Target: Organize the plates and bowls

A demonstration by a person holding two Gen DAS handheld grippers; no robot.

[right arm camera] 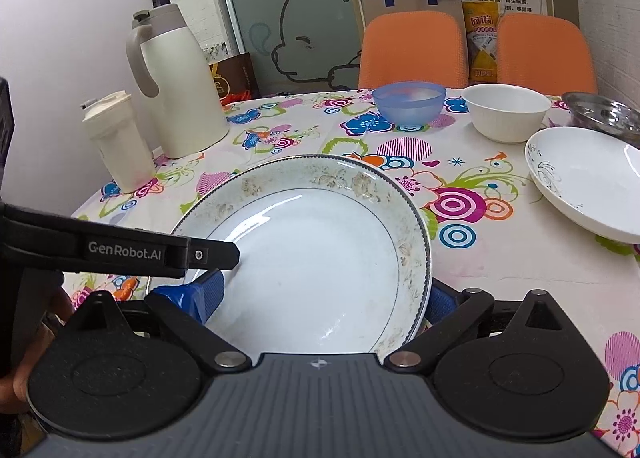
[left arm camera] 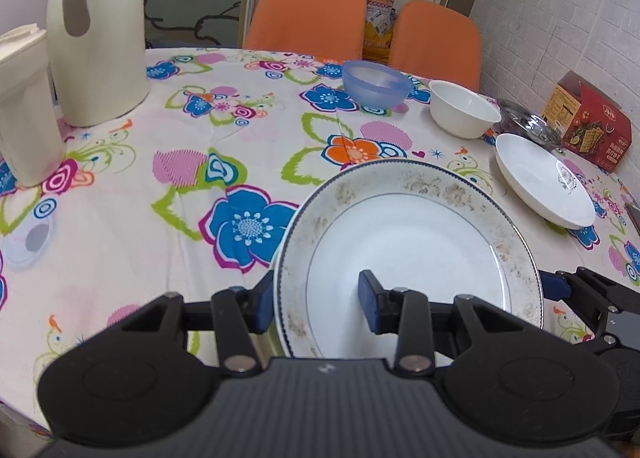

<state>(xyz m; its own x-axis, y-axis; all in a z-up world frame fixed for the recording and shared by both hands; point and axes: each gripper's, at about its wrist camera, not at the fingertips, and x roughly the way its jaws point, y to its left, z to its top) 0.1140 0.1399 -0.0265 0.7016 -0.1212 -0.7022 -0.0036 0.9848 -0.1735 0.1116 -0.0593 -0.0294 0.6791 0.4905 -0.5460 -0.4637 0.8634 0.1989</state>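
Two grippers straddle one plate (left arm camera: 408, 254): my left gripper (left arm camera: 318, 300) has one pad under the plate's left rim and one over the well, and my right gripper (right arm camera: 324, 298) brackets the right rim the same way. Neither pair of pads has visibly met the china, so I judge both apart, not clamped. The plate sits directly ahead of both, its near edge between the fingers, so neither hand is nearer. The white plate (left arm camera: 544, 182) lies off to the right, with the white bowl (left arm camera: 464, 108) and blue bowl (left arm camera: 376, 82) beyond. The right view shows my left finger reaching over the well; the left view shows only the tip of my right gripper past the rim.
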